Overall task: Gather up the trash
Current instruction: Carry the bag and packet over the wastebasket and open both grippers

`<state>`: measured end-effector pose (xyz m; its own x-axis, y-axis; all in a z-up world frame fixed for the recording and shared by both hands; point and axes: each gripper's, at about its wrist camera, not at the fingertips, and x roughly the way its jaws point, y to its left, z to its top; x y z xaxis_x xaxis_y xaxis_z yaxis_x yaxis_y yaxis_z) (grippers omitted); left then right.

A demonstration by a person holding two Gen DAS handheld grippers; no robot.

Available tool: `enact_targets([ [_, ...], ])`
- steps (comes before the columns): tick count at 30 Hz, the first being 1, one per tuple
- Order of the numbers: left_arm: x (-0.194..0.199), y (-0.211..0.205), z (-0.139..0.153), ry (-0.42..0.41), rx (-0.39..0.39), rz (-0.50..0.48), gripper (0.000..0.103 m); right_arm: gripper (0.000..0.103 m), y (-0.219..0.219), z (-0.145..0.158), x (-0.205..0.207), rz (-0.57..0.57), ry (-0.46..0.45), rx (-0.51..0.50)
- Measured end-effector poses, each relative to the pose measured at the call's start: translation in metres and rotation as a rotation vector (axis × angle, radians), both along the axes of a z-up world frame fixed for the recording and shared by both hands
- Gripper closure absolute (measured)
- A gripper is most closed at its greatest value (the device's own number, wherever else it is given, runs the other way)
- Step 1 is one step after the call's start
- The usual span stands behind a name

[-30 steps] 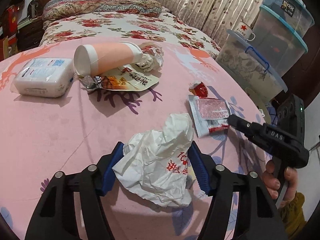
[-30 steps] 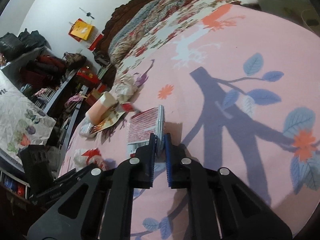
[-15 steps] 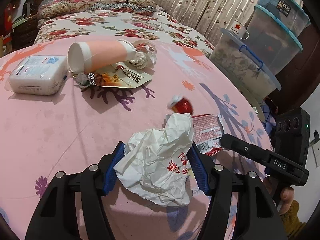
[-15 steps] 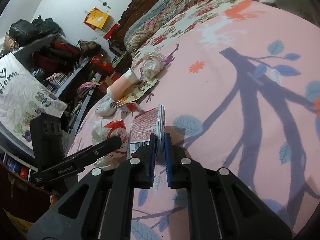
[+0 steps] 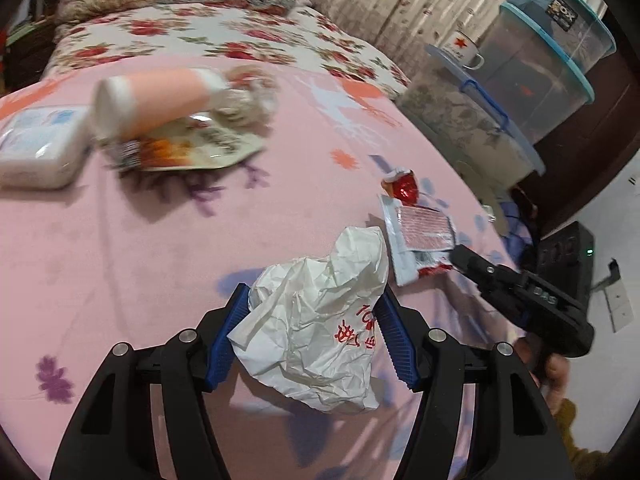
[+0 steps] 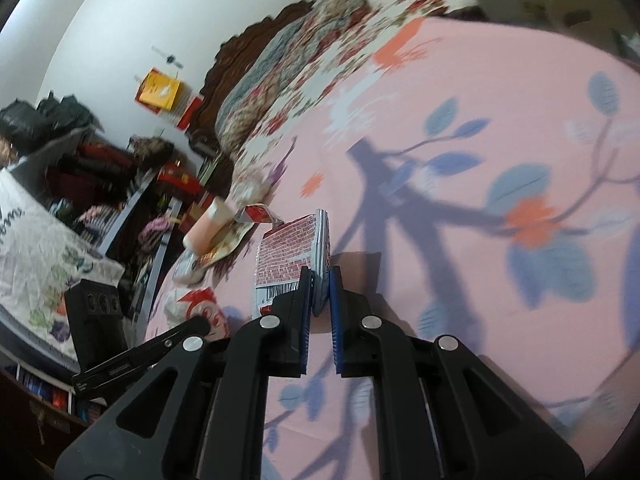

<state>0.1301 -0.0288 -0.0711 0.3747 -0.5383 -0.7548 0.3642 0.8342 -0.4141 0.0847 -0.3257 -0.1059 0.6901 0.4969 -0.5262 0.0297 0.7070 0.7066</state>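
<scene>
My left gripper [image 5: 310, 322] is shut on a crumpled white paper bag [image 5: 320, 320] with red print, held above the pink bedspread [image 5: 140, 248]. My right gripper [image 6: 320, 280] is shut on the edge of a flat red-and-white snack wrapper [image 6: 286, 252]; the wrapper also shows in the left wrist view [image 5: 420, 236], with the right gripper [image 5: 456, 256] at its corner. A small red foil wrapper [image 5: 404, 188] lies just beyond it. Farther back lie a pink paper cup [image 5: 156, 100], an orange snack packet [image 5: 192, 148] and crumpled wrap [image 5: 248, 100].
A white tissue pack [image 5: 40, 148] lies at the left. Stacked clear storage bins [image 5: 532, 72] with a white mug [image 5: 464, 50] stand at the right beside the bed. A floral quilt [image 5: 200, 36] covers the far end. Cluttered shelves [image 6: 100, 184] stand beside the bed.
The right gripper has moved with the red-and-white wrapper, which now sits to the right of the paper bag. The left gripper still holds the bag; both views shifted and blurred.
</scene>
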Motion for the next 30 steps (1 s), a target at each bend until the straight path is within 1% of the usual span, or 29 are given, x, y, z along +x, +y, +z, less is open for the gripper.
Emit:
enact_targets([
  [2, 0.003, -0.017, 0.006, -0.004, 0.005, -0.031, 0.044, 0.092, -0.015, 0.000, -0.003, -0.029, -0.004, 0.011],
  [6, 0.015, -0.057, 0.018, 0.017, -0.020, -0.101, 0.044, 0.092, -0.053, 0.004, -0.015, -0.104, -0.028, 0.018],
  [9, 0.027, -0.101, 0.028, 0.035, -0.032, -0.169, 0.044, 0.092, -0.084, 0.011, -0.026, -0.170, -0.053, -0.003],
  [12, 0.039, -0.159, 0.040, 0.035, -0.019, -0.256, 0.044, 0.092, -0.128, 0.019, -0.040, -0.272, -0.083, -0.039],
  [16, 0.053, -0.257, 0.051, -0.003, 0.031, -0.375, 0.044, 0.092, -0.195, 0.024, -0.059, -0.438, -0.103, -0.064],
  [19, 0.072, -0.326, 0.051, 0.018, 0.033, -0.443, 0.043, 0.092, -0.243, 0.024, -0.068, -0.556, -0.101, -0.086],
  [23, 0.095, -0.402, 0.049, 0.012, 0.046, -0.472, 0.042, 0.092, -0.288, 0.022, -0.060, -0.651, -0.069, -0.109],
  [24, 0.102, -0.422, 0.047, 0.012, 0.045, -0.474, 0.040, 0.092, -0.293, 0.023, -0.056, -0.660, -0.061, -0.116],
  [26, 0.109, -0.445, 0.043, 0.018, 0.045, -0.471, 0.030, 0.089, -0.305, 0.022, -0.039, -0.673, -0.036, -0.137],
  [27, 0.112, -0.461, 0.037, 0.028, 0.060, -0.471, 0.014, 0.088, -0.310, 0.019, -0.032, -0.667, -0.025, -0.139],
  [28, 0.115, -0.471, 0.032, 0.032, 0.077, -0.466, 0.011, 0.088, -0.313, 0.016, -0.020, -0.639, 0.003, -0.142],
  [29, 0.117, -0.476, 0.026, 0.035, 0.095, -0.458, 0.012, 0.087, -0.313, 0.012, -0.013, -0.617, 0.022, -0.140],
  [30, 0.118, -0.480, 0.022, 0.041, 0.112, -0.452, 0.013, 0.078, -0.314, 0.009, -0.007, -0.597, 0.038, -0.134],
])
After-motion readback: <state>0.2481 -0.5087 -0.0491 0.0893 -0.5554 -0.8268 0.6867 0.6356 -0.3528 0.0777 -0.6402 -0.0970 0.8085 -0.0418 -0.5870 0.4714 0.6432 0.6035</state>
